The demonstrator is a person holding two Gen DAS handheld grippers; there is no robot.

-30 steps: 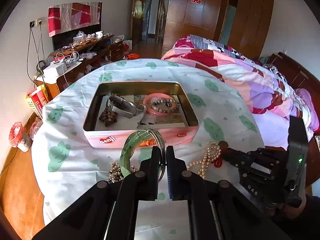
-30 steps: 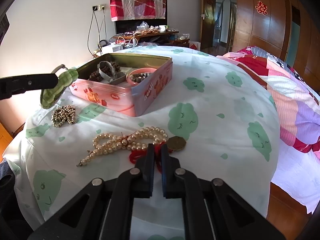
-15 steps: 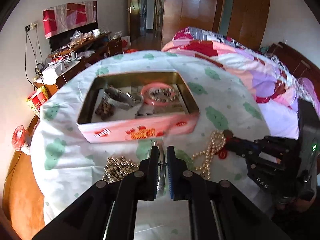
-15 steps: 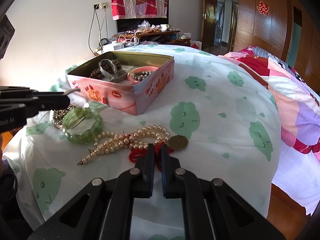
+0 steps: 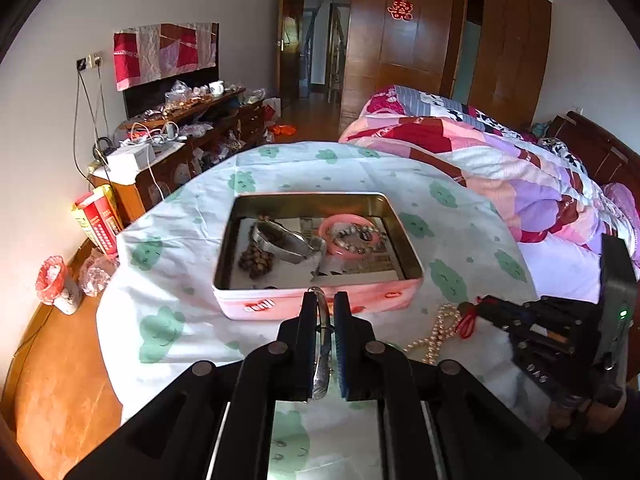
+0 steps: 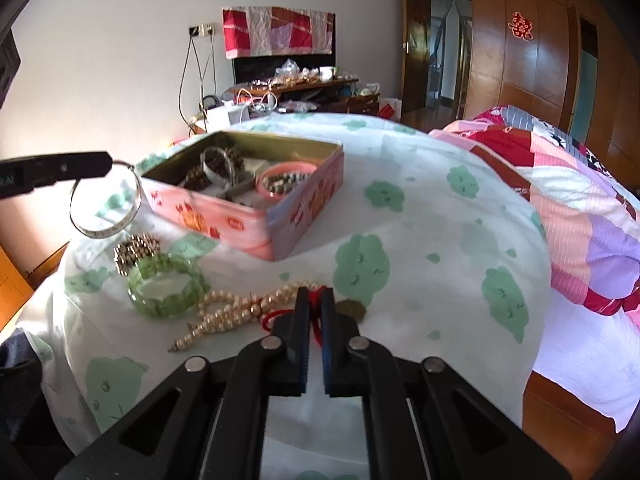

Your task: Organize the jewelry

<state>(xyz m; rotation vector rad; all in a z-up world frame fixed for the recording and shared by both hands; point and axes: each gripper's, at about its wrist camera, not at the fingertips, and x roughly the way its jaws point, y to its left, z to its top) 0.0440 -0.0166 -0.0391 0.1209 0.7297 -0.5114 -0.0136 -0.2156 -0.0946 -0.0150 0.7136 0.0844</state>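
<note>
The left hand-held gripper [image 5: 323, 308] pinches a silver bangle [image 6: 105, 204] in the air just before the pink tin [image 6: 256, 216], while the right hand-held gripper [image 6: 314, 300] is pressed onto a red cord [image 6: 276, 314] beside the pearl necklace [image 6: 236, 312] on the tabletop [image 6: 440, 240].

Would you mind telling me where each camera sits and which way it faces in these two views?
Left wrist: on the left gripper, looking down along its fingers, shut on a silver bangle, at the pink tin; right gripper alongside.
Right wrist: on the right gripper, shut on a red cord beside the pearl necklace.
Shared: tin, pearls, bangle.
</note>
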